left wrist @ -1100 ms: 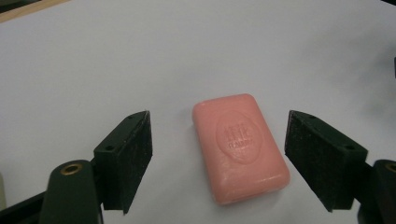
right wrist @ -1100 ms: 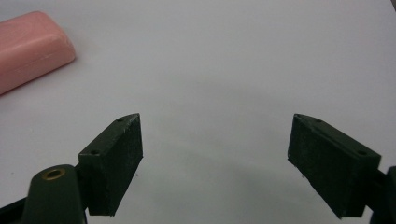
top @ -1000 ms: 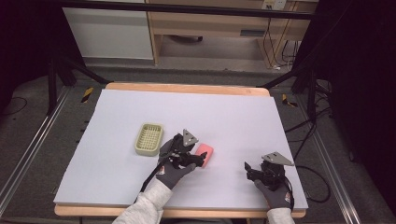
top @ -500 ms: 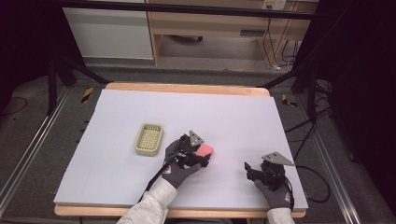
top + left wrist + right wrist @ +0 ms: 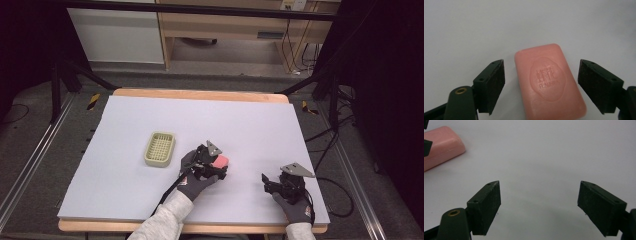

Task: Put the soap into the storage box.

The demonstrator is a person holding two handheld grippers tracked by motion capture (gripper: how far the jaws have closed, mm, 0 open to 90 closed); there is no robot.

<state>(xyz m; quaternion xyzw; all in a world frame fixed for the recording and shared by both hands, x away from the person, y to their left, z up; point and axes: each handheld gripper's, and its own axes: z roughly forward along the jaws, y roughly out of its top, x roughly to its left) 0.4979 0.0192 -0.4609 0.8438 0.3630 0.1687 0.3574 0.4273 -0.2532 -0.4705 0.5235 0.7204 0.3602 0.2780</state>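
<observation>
item: pink soap bar (image 5: 549, 81), rectangular with rounded corners, an oval stamp with characters and lettering pressed into its top face. it lies flat on the worktop (image 5: 250, 120), near the front edge, a little right of the soap dish.

item: soap dish (image 5: 160, 148), pale green-yellow, rectangular, slotted floor, rim up. it stands on the worktop to the left of the soap bar, apart from it, with the left hand between the two.

item: left tool (image 5: 541, 85), held in a gloved left hand (image 5: 192, 175), grey three-cornered plate on top. it sits over the soap bar. jaws spread, one on either side of the bar, with a gap of bare worktop showing between each pad and the bar's long sides; the pads do not press on it. the jaws have just been opening, the soap bar between them.

item: right tool (image 5: 539, 207), held in a gloved right hand (image 5: 295, 205), grey plate on top. it rests well to the right of the soap bar, near the worktop's front right corner. jaws spread wide over bare worktop, nothing between them. in the right gripper view the soap bar (image 5: 442, 145) lies at the far upper left.

item: worktop, pale lilac-grey sheet on a wooden board with the wood showing at the edges.
</observation>
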